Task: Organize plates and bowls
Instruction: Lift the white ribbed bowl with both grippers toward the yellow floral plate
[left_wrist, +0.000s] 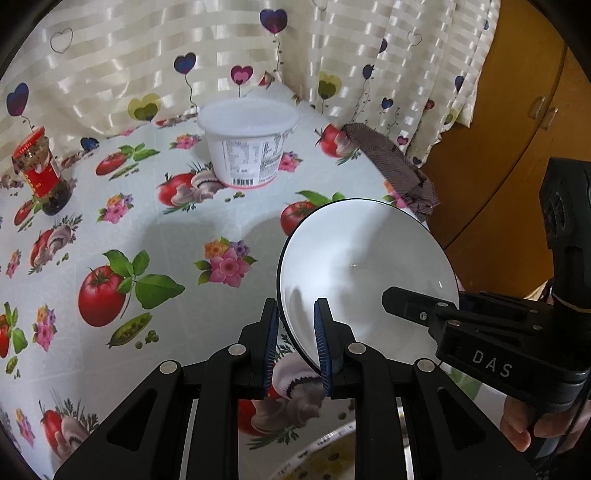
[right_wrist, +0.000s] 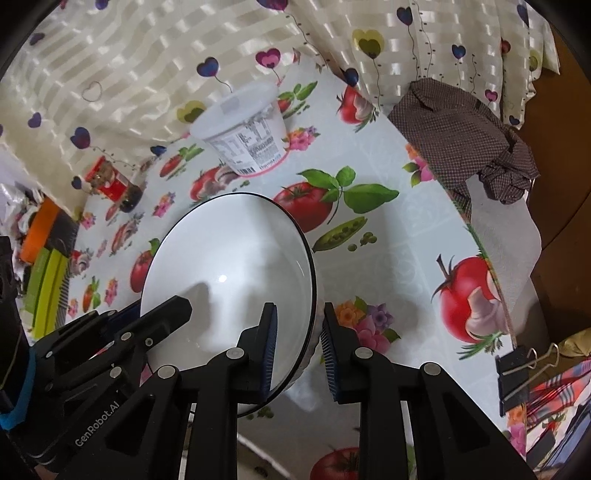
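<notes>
bowl (left_wrist: 365, 273) | left gripper (left_wrist: 295, 347), right gripper (right_wrist: 299, 347) each clamp opposite rims | tablecloth (left_wrist: 177, 229) beyond lies bare

Left gripper (left_wrist: 295, 345), right gripper (right_wrist: 298, 347): black frames showing silver rivets, ribbed blue pads (left_wrist: 320, 347); white lettering showing on housings.

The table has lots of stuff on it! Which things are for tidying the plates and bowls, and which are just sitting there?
For the job:
- white bowl, held at its rim by both claws
- left claw
- right claw

Just lying about:
- white plastic tub
- red-labelled jar
- brown checked cloth
- black binder clip
- heart-print curtain
</notes>
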